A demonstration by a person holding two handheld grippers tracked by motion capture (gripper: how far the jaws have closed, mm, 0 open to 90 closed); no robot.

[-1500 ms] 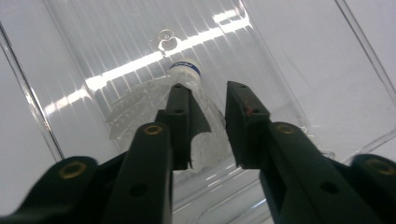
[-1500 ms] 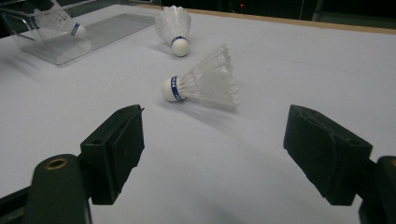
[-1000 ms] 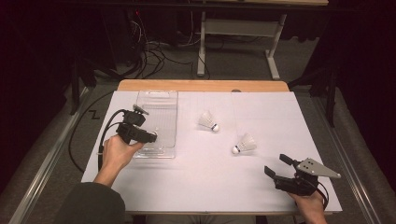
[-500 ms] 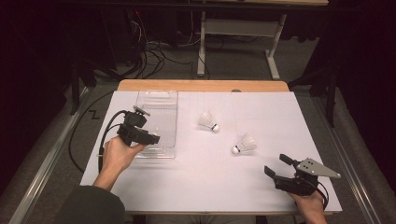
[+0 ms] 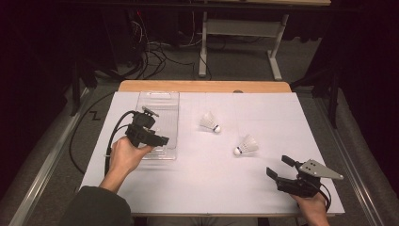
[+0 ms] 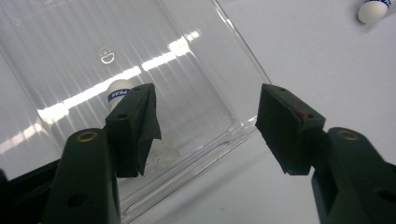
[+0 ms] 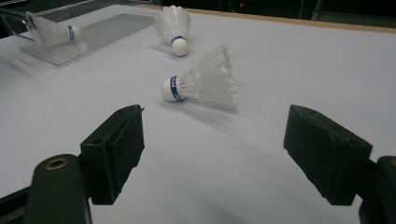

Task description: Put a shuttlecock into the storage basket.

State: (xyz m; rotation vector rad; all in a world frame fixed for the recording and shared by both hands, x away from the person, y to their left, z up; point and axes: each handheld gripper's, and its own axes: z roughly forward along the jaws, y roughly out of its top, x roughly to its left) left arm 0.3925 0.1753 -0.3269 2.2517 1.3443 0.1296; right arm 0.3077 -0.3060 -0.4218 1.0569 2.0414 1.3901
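A clear plastic tray (image 5: 162, 106) lies on the left of the white table. My left gripper (image 5: 160, 139) hovers over its near end; its jaws have just been opening and stand open (image 6: 205, 112) with nothing between the pads. One shuttlecock (image 6: 117, 91) lies in the tray (image 6: 196, 70), partly hidden behind the left jaw. Two more shuttlecocks rest on the table, one (image 5: 209, 123) in the middle and one (image 5: 246, 145) nearer my right gripper (image 5: 279, 166). That gripper is open (image 7: 215, 140), and the nearer shuttlecock (image 7: 201, 84) lies a little beyond its jaws.
The white sheet (image 5: 216, 179) covers the table up to a wooden strip (image 5: 202, 86) along the far edge. Cables and a metal stand (image 5: 240, 28) sit on the floor behind. In the right gripper view, the tray (image 7: 107, 25) is at the far left.
The left gripper's jaws have spread wider over the near end of the tray. The right hand and the two loose shuttlecocks have stayed put.
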